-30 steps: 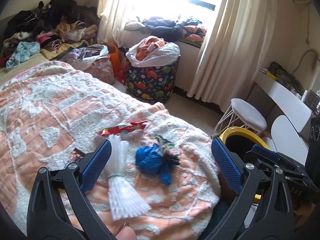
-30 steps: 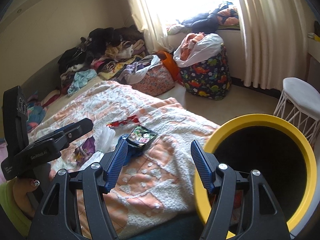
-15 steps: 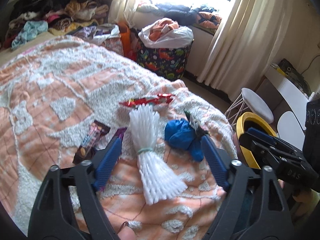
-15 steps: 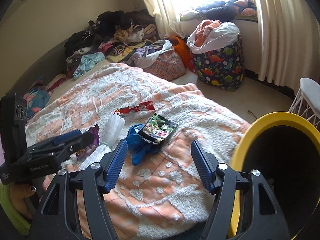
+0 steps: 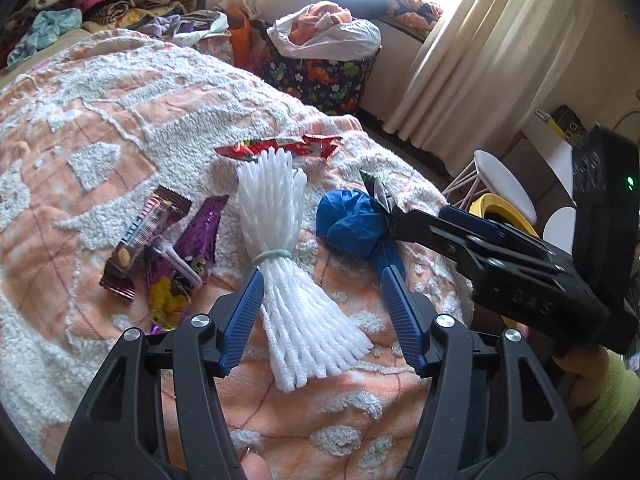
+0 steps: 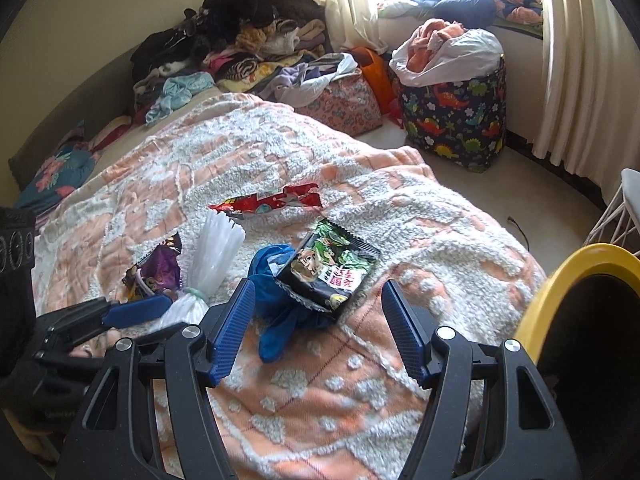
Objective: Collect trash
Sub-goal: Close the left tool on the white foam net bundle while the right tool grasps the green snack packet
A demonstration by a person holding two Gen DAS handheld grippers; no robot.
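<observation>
On the peach and white blanket [image 5: 100, 128] lies a white foam net bundle [image 5: 276, 216] tied with a pale band. My left gripper [image 5: 322, 314] straddles its lower half; the jaws are closing, the left pad at the foam, the right pad still apart. A crumpled blue bag [image 6: 276, 320] and a black-green snack packet [image 6: 328, 272] lie between the tips of my right gripper [image 6: 318, 328], which is open and not touching them. A red wrapper [image 5: 280, 146], a brown bar wrapper [image 5: 144, 236] and a purple wrapper [image 5: 192, 248] lie nearby. The yellow-rimmed bin [image 6: 560, 280] stands at the bed's right.
A dinosaur-print basket [image 6: 456, 120] stuffed with laundry stands on the floor by the curtain [image 6: 580, 60]. Piled clothes [image 6: 240, 40] cover the far end of the bed. A white stool [image 5: 504, 184] stands beside the bin. A green sleeve [image 5: 600, 408] shows behind the right gripper.
The left gripper sank toward the white foam bundle and its jaws narrowed around it. The right gripper swung left from the bin's mouth to over the blue bag and snack packet.
</observation>
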